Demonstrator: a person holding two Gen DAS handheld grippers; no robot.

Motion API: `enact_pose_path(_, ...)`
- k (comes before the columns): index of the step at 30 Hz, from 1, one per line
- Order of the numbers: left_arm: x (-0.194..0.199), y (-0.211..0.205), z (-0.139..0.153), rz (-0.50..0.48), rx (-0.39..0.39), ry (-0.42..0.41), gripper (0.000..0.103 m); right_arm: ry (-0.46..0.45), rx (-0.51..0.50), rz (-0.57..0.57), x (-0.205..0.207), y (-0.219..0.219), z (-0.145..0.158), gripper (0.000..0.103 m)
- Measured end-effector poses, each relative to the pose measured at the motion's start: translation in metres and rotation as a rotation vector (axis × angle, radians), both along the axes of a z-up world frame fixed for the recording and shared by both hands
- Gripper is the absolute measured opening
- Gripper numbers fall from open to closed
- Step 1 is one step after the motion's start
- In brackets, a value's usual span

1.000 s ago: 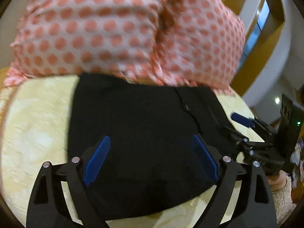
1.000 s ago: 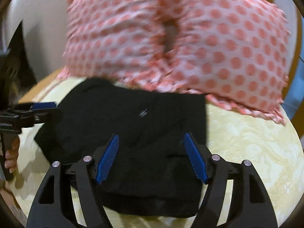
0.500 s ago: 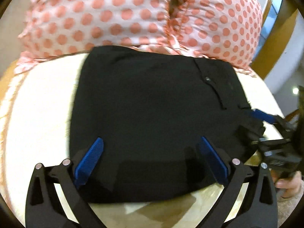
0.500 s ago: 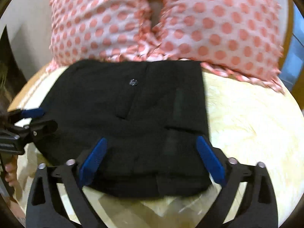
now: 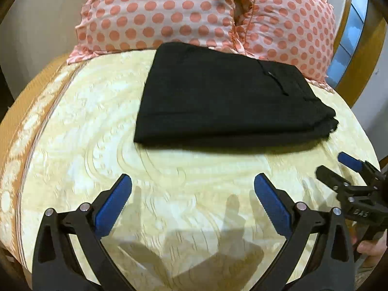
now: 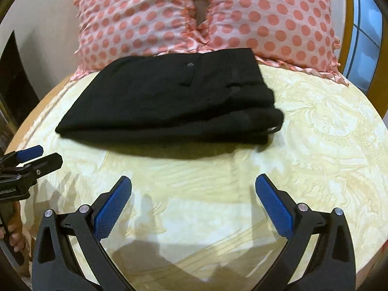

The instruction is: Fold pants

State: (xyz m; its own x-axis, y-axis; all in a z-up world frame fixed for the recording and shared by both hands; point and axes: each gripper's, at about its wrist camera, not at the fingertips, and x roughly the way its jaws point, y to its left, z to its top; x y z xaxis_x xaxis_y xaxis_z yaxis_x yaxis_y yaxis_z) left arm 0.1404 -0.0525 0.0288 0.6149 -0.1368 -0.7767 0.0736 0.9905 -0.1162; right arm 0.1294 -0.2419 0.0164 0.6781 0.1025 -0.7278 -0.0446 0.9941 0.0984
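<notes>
I'm looking down at a bed (image 5: 72, 145) covered in a pale yellow patterned spread, with an orange band along its left edge. At the far side two pink pillows (image 5: 169, 12) with coral dots sit side by side, a gap showing between them in the right wrist view (image 6: 198, 14). The black pants (image 5: 225, 97) lie folded into a flat, roughly rectangular stack on the spread, their far edge touching the pillows; a small button on the top layer shows from the right (image 6: 189, 64), and the stacked edges bunch slightly at the right end.

My left gripper (image 5: 192, 201) hangs over bare spread on the near side of the pants, jaws spread wide and holding nothing. My right gripper (image 6: 193, 201) does the same, jaws wide and empty, also short of the fabric. Each one shows at the edge of the other's view, clear of the pants.
</notes>
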Motion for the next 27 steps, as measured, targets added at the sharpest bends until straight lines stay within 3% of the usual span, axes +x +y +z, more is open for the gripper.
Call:
enact_pose_path(6,-0.008,0.0,-0.012,0.002,0.025,0.03,0.101,0.016,-0.014,-0.002,-0.007,0.007,-0.007,0.102)
enact_pose_path(12,-0.014,-0.012,-0.019,-0.015,0.14,-0.02,0.101,0.02,-0.061,-0.025,-0.009,0.013,-0.01,0.102)
enact_pose_path(15,-0.018,-0.012,-0.021,-0.003,0.131,-0.053,0.101,0.007,-0.053,-0.045,-0.011,0.012,-0.011,0.102)
enact_pose_path(27,-0.018,-0.013,-0.02,0.015,0.127,-0.06,0.101,-0.014,-0.056,-0.067,-0.014,0.012,-0.011,0.102)
